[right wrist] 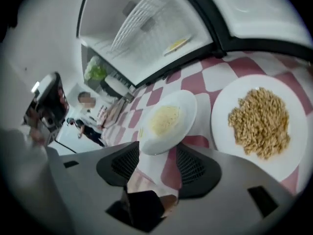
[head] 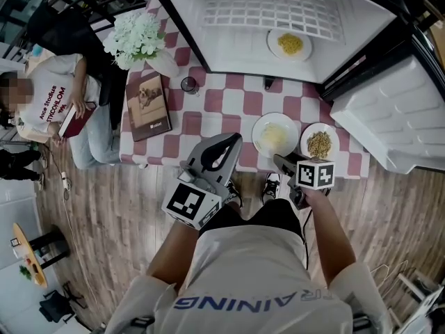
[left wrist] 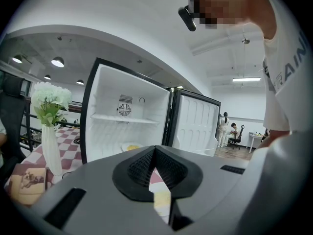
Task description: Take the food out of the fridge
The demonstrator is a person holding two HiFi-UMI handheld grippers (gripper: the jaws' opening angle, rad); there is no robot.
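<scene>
The open fridge (head: 229, 54) stands behind the checked table (head: 222, 103), and a plate of yellow food (head: 290, 44) lies on its floor, also seen in the left gripper view (left wrist: 131, 147). Two plates sit at the table's near edge: one with pale yellow food (head: 275, 135) and one with brown grains (head: 319, 143). My right gripper (head: 278, 160) hovers open at the near rim of the pale plate (right wrist: 166, 121), pads not touching it; the grain plate (right wrist: 261, 124) lies to its right. My left gripper (head: 233, 141) is shut and empty, held before the table and facing the fridge (left wrist: 98, 106).
A vase of white flowers (head: 139, 37), a brown book (head: 148, 106) and a small dark glass (head: 188, 84) stand on the table's left part. The fridge door (head: 396, 117) swings out at the right. A person (head: 62, 103) sits left of the table.
</scene>
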